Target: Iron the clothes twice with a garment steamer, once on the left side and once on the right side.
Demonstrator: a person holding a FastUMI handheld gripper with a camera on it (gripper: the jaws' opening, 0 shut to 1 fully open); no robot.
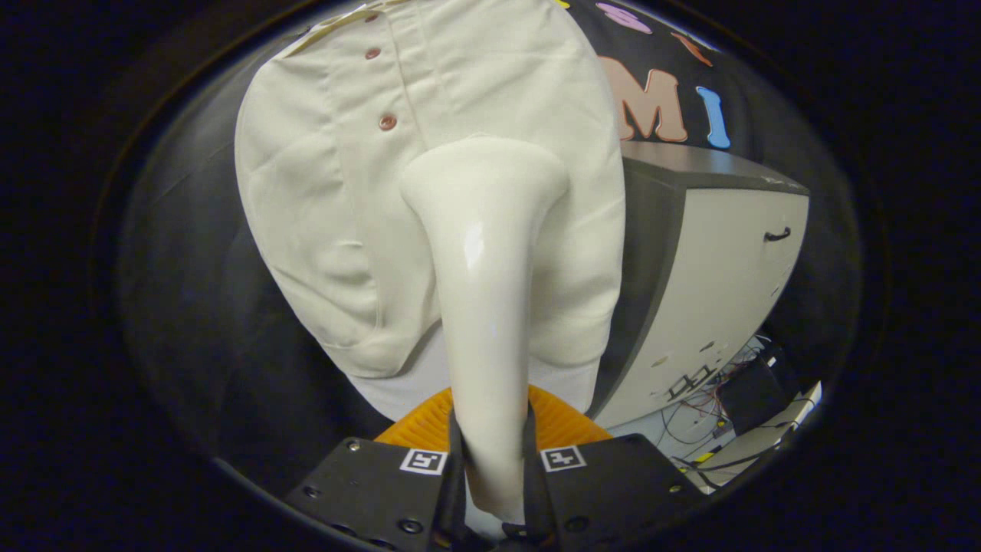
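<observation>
honestly, the tool (490, 452) was pinching the garment steamer (484, 253), both fingers pressed on the narrow lower end of its handle, one each side. the steamer ran forward from between the fingers and flared into a wide head up against the shirt (322, 199), though i couldn't tell if the head was touching the cloth or just off it. it sat right of the button placket, so i judged this to be a pass on one side only.

the steamer looked glossy, hard and smooth, probably slippery under the pads, and top-heavy with that broad head far from the grip; i'd have kept the hold low on the slim neck where the fingers wrapped it best. the shirt hung soft and light, creased near the lower pocket, and would swing away if pushed.

counted: one steamer, one shirt, three buttons (388, 121) i could see, one ribbed orange piece (418, 429) behind the fingers, one cabinet (720, 291) beside the shirt with a single handle.
</observation>
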